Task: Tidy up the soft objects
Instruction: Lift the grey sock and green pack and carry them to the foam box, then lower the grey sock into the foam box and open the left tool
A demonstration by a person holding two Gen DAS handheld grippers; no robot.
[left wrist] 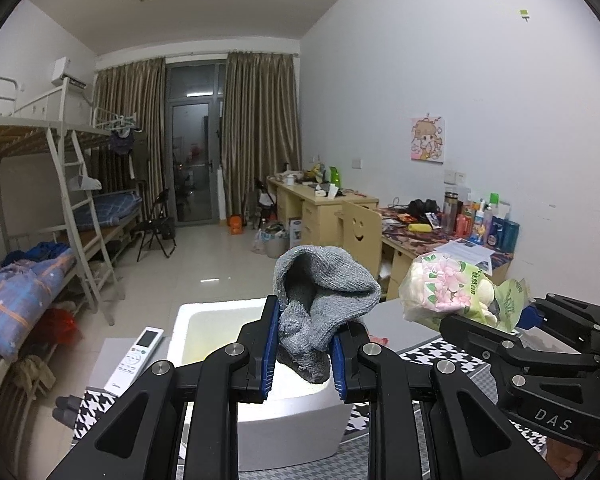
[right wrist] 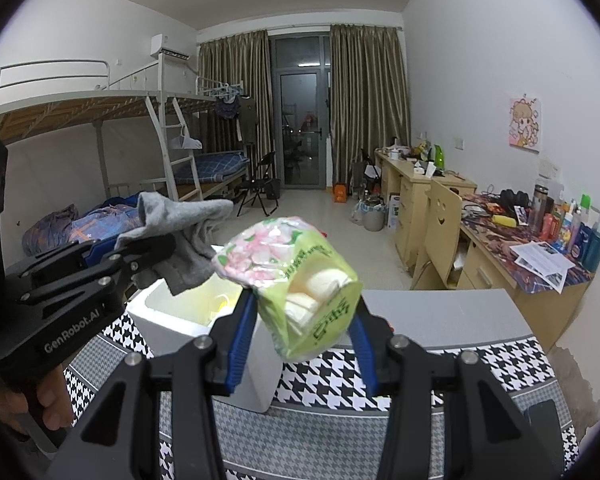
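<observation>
A grey knitted sock (left wrist: 320,304) is pinched between the blue pads of my left gripper (left wrist: 306,338), bunched up and held above a white foam box (left wrist: 220,312). The same sock (right wrist: 180,236) hangs from the left gripper (right wrist: 156,258) at the left of the right wrist view. My right gripper (right wrist: 300,320) is shut on a tissue pack (right wrist: 296,276) in green and pink flowered wrapping, lifted just right of the foam box (right wrist: 172,316). In the left wrist view that pack (left wrist: 448,288) and the right gripper (left wrist: 496,314) are at the right.
A houndstooth cloth (right wrist: 440,376) covers the near surface, with a grey board (right wrist: 440,312) behind it. A white remote (left wrist: 134,354) lies left of the box. Bunk beds (left wrist: 40,200) stand at the left, cluttered desks (left wrist: 440,232) and a wooden chair (left wrist: 360,232) at the right.
</observation>
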